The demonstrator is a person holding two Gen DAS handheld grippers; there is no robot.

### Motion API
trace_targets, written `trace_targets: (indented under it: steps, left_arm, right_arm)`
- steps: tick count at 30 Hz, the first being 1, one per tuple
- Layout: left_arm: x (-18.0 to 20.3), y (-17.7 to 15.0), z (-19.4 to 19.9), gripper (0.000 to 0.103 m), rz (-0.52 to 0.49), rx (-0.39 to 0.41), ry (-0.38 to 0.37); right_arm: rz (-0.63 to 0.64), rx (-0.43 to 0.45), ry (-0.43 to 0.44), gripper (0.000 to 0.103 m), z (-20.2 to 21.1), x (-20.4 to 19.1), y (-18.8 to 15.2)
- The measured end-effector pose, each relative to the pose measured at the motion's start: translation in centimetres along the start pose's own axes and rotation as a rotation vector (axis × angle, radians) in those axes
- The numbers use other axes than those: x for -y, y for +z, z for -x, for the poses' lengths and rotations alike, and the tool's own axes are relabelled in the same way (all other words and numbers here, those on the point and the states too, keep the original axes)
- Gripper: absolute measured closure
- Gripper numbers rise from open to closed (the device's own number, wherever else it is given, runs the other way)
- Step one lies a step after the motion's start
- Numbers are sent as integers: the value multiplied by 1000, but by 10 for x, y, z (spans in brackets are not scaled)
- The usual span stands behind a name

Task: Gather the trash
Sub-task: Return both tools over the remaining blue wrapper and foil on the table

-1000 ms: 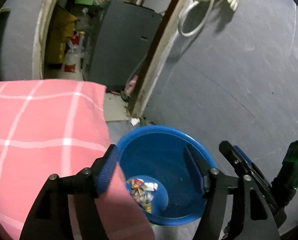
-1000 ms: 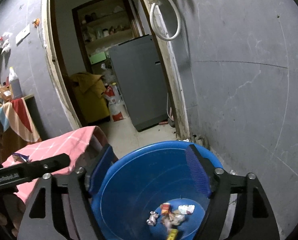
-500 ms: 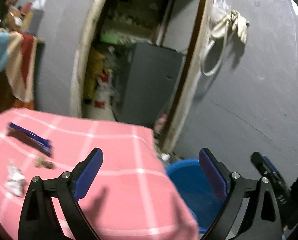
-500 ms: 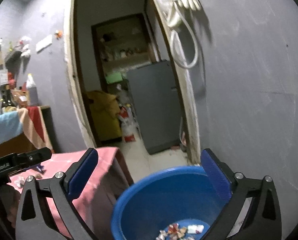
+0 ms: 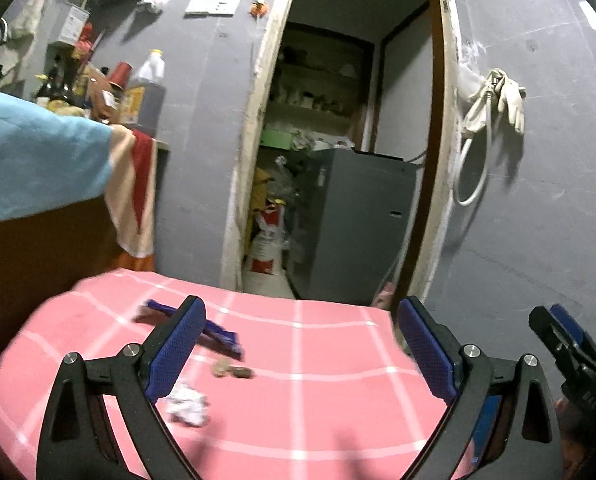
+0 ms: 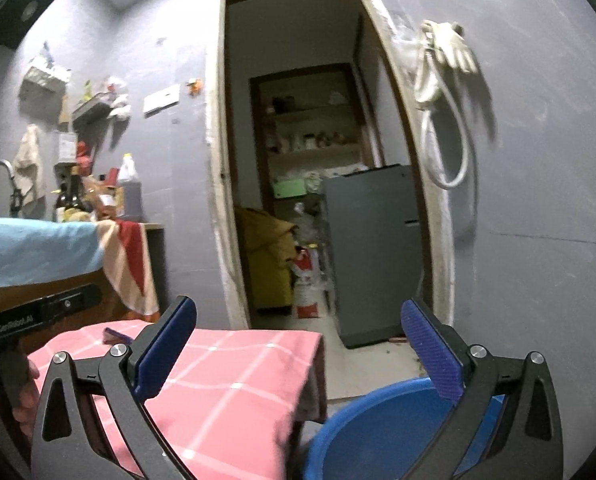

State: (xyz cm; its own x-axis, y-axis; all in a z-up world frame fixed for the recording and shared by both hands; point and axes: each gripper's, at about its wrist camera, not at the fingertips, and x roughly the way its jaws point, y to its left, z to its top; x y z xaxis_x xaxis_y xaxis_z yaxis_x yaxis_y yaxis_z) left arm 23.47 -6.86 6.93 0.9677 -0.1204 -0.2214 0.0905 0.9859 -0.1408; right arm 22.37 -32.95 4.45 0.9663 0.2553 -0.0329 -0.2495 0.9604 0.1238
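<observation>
On the pink checked tablecloth point(image 5: 329, 412) lie a dark blue wrapper point(image 5: 218, 334), a small brown scrap point(image 5: 232, 371) and a crumpled white paper point(image 5: 188, 402). My left gripper point(image 5: 299, 346) hovers over the cloth, open and empty, its left finger in front of the wrapper and paper. My right gripper point(image 6: 298, 346) is open and empty too, above the rim of the blue bucket point(image 6: 361, 420) that stands on the floor beside the pink table point(image 6: 226, 392). The blue wrapper point(image 6: 116, 335) peeks out behind its left finger. The bucket's inside is hidden now.
A grey wall with an open doorway point(image 5: 337, 160) faces me; a grey fridge point(image 5: 357, 224) and clutter stand inside. A white hose and glove point(image 5: 493, 100) hang on the right. At the left a counter draped in blue cloth point(image 5: 38, 160) carries bottles.
Both grippers lifted away from the bucket and opened wider. The left one swung left over the pink table, bringing the wrapper, scrap and paper into view. The right view tilted up, hiding the bucket's contents.
</observation>
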Motion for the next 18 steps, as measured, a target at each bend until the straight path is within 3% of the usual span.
trace_targets:
  steps: [8, 18]
  left_arm:
    - [-39, -9, 26, 8, -47, 6, 70]
    - [-78, -25, 32, 8, -32, -83, 100]
  right_arm:
    - [39, -11, 108, 0, -10, -42, -1]
    - [113, -84, 219, 0, -24, -94, -17]
